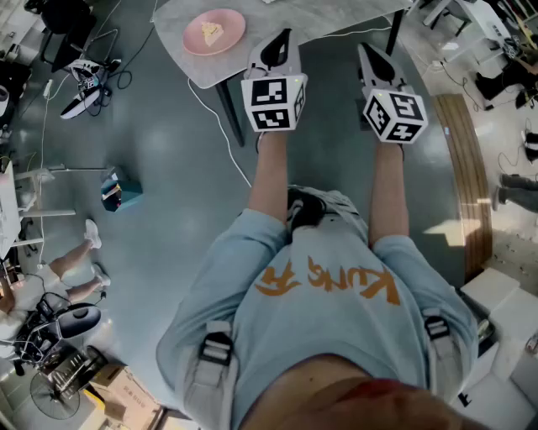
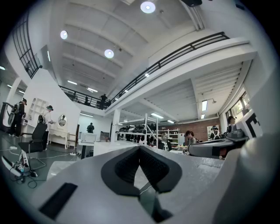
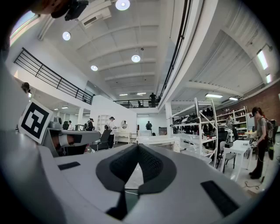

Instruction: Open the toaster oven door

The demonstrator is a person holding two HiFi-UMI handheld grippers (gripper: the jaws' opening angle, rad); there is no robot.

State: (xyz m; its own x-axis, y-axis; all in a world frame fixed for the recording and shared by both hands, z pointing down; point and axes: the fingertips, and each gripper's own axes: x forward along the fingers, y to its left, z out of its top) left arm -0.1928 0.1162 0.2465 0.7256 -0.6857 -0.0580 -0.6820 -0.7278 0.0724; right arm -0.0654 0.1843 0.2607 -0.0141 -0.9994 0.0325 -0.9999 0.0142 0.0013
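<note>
The main risk, as I judge it, is reaching out blind. No toaster oven can be picked out in any view, so a forward move could bump the grey table (image 1: 336, 21) or nudge the pink plate (image 1: 214, 32) with its piece of food. A step could also catch the white cable (image 1: 220, 126) lying on the floor by the table leg. The left gripper (image 2: 140, 149) and right gripper (image 3: 138, 146) are both held level with their jaws pressed together on nothing, so they must spread before any door handle can be taken. The table lies just beyond both tips, with the plate left of the left gripper; where the oven stands I cannot tell.
</note>
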